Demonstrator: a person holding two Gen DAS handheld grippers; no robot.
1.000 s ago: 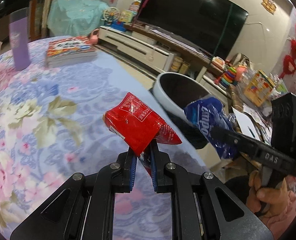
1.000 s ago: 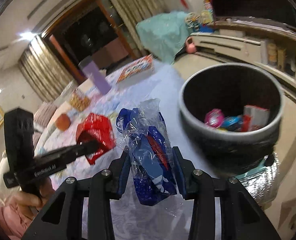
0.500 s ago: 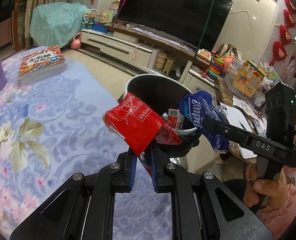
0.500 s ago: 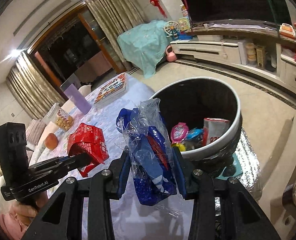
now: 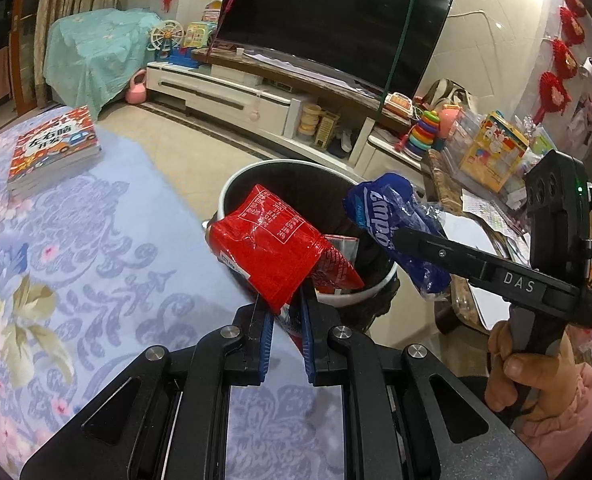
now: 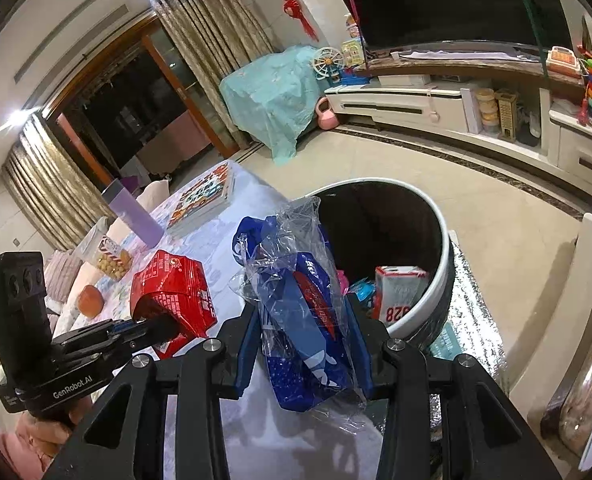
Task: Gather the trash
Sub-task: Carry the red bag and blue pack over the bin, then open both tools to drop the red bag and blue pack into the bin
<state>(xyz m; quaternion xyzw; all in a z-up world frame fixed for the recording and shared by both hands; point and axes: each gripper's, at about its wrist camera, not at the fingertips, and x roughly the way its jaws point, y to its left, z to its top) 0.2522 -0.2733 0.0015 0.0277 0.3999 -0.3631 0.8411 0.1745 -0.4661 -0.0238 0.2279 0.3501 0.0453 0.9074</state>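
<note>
My left gripper (image 5: 287, 300) is shut on a red snack packet (image 5: 269, 248) and holds it over the near rim of the trash bin (image 5: 231, 184), at the table's edge. My right gripper (image 6: 304, 316) is shut on a blue and clear plastic wrapper (image 6: 302, 300), held just left of the bin (image 6: 442, 236). In the left wrist view the right gripper (image 5: 396, 236) and its blue wrapper (image 5: 380, 216) hang over the bin's right side. In the right wrist view the left gripper (image 6: 163, 322) holds the red packet (image 6: 171, 292). Trash lies inside the bin.
A flowered tablecloth (image 5: 75, 260) covers the table. On it are a stack of books (image 5: 51, 148), a purple cup (image 6: 129, 212), a snack jar (image 6: 111, 256) and an orange fruit (image 6: 89, 300). A TV stand (image 5: 223, 96) runs behind the bin.
Both grippers have moved toward the bin with their wrappers still held. The bin now lies closer and lower in both views, with its inside showing.
</note>
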